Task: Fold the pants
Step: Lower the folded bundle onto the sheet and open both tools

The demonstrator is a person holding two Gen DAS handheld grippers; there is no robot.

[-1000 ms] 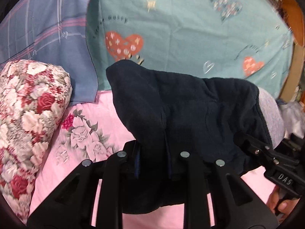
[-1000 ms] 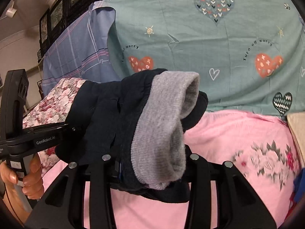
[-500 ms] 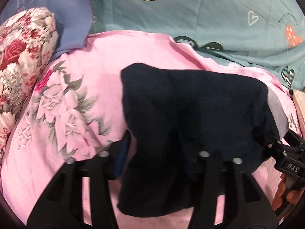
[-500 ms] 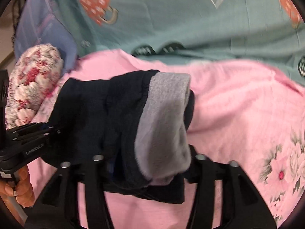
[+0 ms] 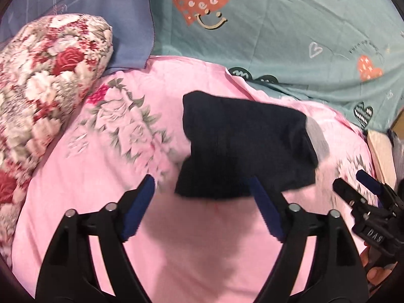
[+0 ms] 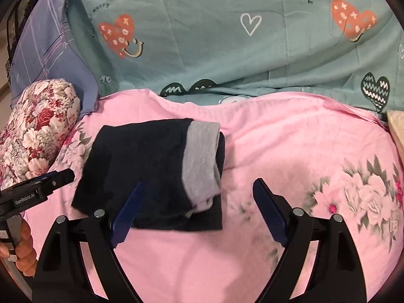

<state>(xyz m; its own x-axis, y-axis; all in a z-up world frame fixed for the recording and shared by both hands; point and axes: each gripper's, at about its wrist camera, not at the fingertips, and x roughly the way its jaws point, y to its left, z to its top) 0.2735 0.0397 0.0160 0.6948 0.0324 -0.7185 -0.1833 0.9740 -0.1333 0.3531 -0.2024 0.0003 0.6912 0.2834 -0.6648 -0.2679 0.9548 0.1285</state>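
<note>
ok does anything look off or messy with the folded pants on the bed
Mostly tidy: the pants lie as a compact bundle on the pink sheet, free of both open claws. One oddity: the grey waistband bunches at the near corner, and a dark layer sticks out below it, so the edges don't line up.

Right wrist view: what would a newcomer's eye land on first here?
The folded dark pants with their grey waistband lie in a compact bundle on the pink floral sheet, left of centre. The right gripper stands open just before them, its jaws having just been opening, with nothing pinched. Behind, a teal heart-print blanket fills the background.
</note>
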